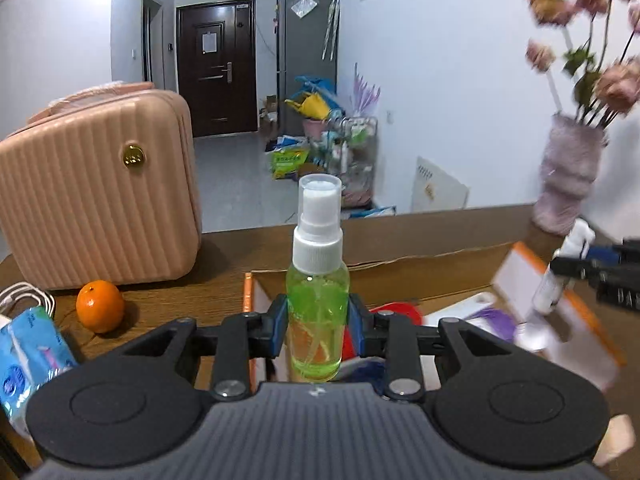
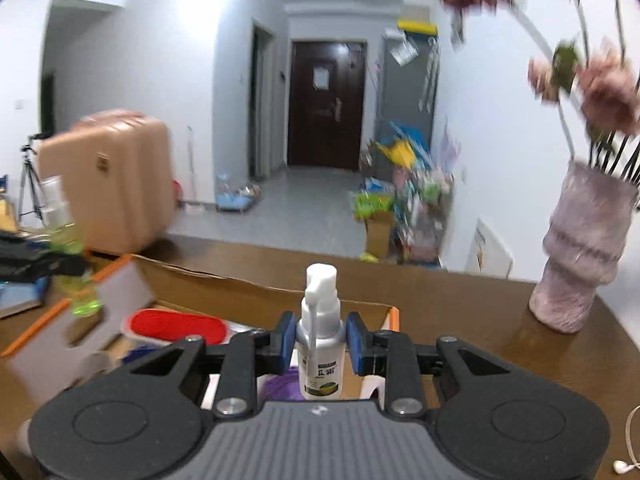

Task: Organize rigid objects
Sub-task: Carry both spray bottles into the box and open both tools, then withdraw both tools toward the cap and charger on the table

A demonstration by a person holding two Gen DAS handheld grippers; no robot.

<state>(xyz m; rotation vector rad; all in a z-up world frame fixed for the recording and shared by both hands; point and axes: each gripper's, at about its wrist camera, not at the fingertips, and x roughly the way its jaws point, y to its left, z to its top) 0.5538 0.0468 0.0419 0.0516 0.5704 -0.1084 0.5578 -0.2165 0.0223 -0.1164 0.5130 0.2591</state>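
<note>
A: What did the fingers hold?

B: The left gripper [image 1: 318, 326] was clamped on the green spray bottle [image 1: 318, 312]; its blue pads pressed both sides of the translucent, liquid-filled body, which stood upright under a white ribbed collar and clear cap. The right gripper [image 2: 318, 346] held the white pump bottle [image 2: 319, 350] upright between blue pads, with the labelled lower body hanging below the fingers. Both bottles hung above the cardboard box [image 1: 400, 276].

A: How much room surrounded the box?

B: Its far flap stood raised. Bare wooden table [image 1: 224, 252] lay beyond that flap as far as the table's back edge, past which the floor of the room opened out. Left of the box the surface was crowded; to its right, in the right wrist view, the tabletop curved away clear up to the vase [image 2: 580, 264].

A: What did the box contain?

B: A flat red oval item [image 2: 176, 326], something purple [image 1: 496, 320] and white pieces too blurred to name. An orange-edged white flap [image 1: 560, 312] stood tilted at the box's right side.

A: And the surrounding objects?

B: Left of the box: a ribbed pink hard-shell case [image 1: 100, 200] with a round gold badge, a dimpled orange [image 1: 100, 306] in front of it, white coiled cable [image 1: 28, 296], and a blue tissue pack [image 1: 28, 352]. Right of the box, a tiered, rough-textured mauve vase carried pink flowers [image 1: 600, 40] on dark stems.
</note>
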